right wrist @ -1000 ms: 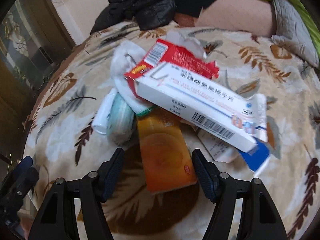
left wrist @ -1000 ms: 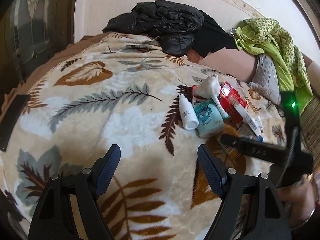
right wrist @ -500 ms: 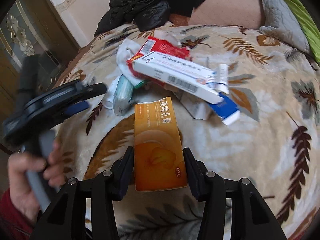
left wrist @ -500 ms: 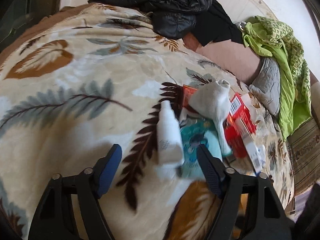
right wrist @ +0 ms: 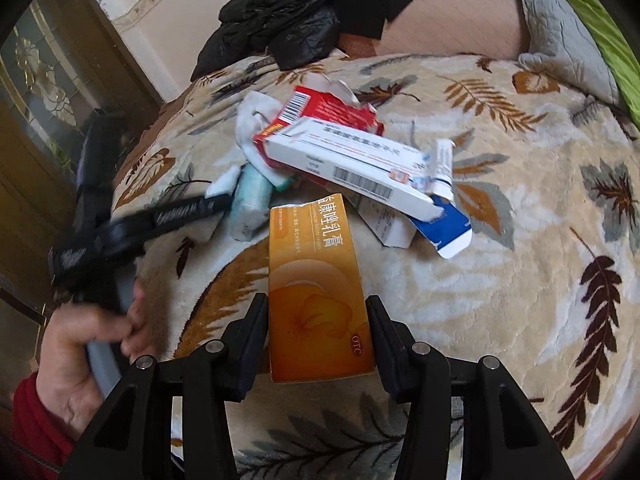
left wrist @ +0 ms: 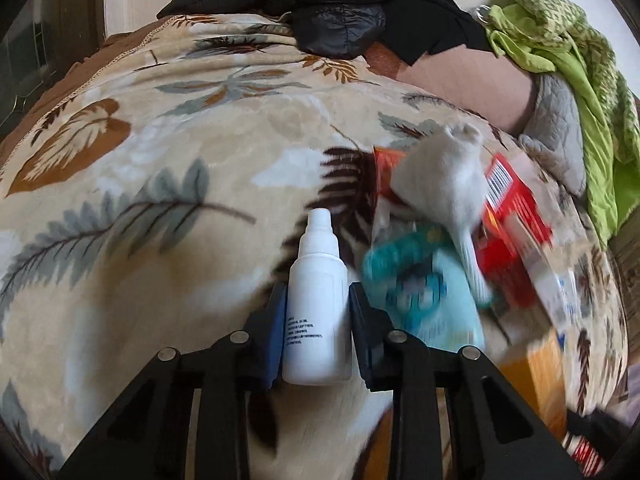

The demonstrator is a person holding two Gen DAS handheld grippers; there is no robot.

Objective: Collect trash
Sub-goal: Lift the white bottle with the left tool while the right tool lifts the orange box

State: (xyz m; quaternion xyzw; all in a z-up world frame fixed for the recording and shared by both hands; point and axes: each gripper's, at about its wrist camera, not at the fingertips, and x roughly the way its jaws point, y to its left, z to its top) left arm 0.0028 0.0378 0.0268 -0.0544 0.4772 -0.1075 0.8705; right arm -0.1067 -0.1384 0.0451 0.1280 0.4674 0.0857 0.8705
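While angled down, hand-held gripper (left wrist: 318, 312) pinches bottle (left wrist: 316, 312).

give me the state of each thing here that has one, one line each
left tongs: just closed, shut on the white bottle
white bottle: capped, gripped at its body
right tongs: shut on the orange box
orange box: closed, intact, held at its near end
red box: torn open, in the pile
white long box: lying across the red box
blue-and-white carton: flap open
ointment tube: lying on the pile
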